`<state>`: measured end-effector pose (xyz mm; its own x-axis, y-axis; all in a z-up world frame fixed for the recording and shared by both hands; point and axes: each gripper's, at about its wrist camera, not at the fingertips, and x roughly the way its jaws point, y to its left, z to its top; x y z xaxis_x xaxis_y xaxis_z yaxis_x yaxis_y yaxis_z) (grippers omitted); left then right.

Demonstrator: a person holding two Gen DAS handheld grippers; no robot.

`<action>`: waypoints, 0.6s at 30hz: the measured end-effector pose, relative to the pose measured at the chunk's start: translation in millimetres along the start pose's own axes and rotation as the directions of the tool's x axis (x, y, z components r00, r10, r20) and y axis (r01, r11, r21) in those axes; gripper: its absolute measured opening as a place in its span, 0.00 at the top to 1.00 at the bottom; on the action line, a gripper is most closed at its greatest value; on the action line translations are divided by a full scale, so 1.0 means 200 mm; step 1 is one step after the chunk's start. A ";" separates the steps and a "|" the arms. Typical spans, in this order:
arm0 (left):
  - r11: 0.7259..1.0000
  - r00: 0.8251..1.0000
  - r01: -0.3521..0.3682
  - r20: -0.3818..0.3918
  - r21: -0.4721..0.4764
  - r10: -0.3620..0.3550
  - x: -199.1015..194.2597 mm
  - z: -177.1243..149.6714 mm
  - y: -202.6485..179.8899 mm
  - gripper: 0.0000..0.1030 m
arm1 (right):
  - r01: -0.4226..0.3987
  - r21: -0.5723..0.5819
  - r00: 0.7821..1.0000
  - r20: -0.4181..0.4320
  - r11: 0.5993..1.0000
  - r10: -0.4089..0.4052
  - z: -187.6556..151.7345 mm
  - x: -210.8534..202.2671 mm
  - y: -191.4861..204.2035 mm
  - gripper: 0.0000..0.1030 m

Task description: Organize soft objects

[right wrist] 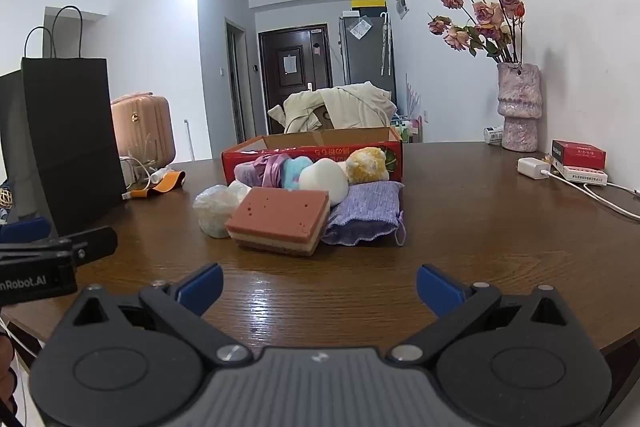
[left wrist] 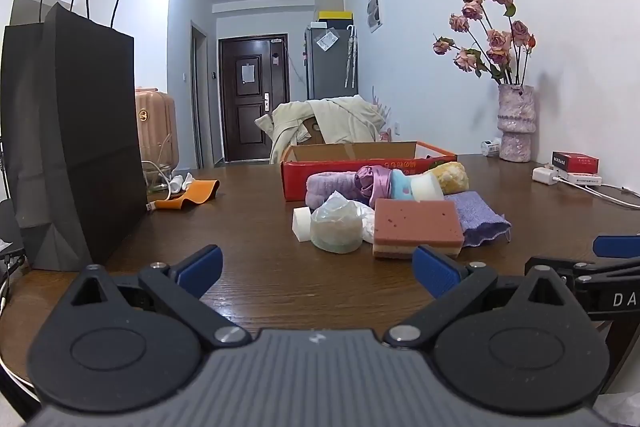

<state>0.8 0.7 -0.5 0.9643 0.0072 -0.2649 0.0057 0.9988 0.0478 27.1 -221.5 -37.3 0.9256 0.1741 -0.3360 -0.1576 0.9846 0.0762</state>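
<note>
**Still untouched: a crowded heap of soft things waits before the red box**

Both tools hang released and empty over the counter's near edge, the left tool [left wrist: 317, 269] and right tool [right wrist: 319, 289] short of the pile. The pink layered sponge [right wrist: 280, 221] fronts the heap mid-counter, touching the purple cloth [right wrist: 364, 213] and a plastic-wrapped bundle [left wrist: 336, 225], just before the red cardboard box [right wrist: 312, 151]. Likely hazard: packed neighbours, so wide jaws closing on the sponge could snag the cloth or shove the bundle aside.

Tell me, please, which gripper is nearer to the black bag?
Left. The left gripper is open just right of the black bag; the right gripper, also open, sits farther right, facing the sponge.
</note>
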 end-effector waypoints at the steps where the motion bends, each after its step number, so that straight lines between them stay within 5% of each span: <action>1: 1.000 1.000 0.005 0.020 0.002 -0.005 -0.01 0.00 0.00 0.00 | -0.004 0.004 1.000 -0.003 1.000 0.004 0.00 0.00 0.00 0.00; 18: 1.000 1.000 -0.001 0.005 0.004 0.001 -0.01 0.00 0.00 0.00 | -0.001 -0.001 1.000 -0.030 1.000 0.000 0.01 0.02 0.00 0.00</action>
<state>-0.6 0.1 -0.2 0.9656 0.0080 -0.2597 0.0056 0.9987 0.0515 31.1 -221.6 -36.7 0.9150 0.1751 -0.3635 -0.1583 0.9845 0.0758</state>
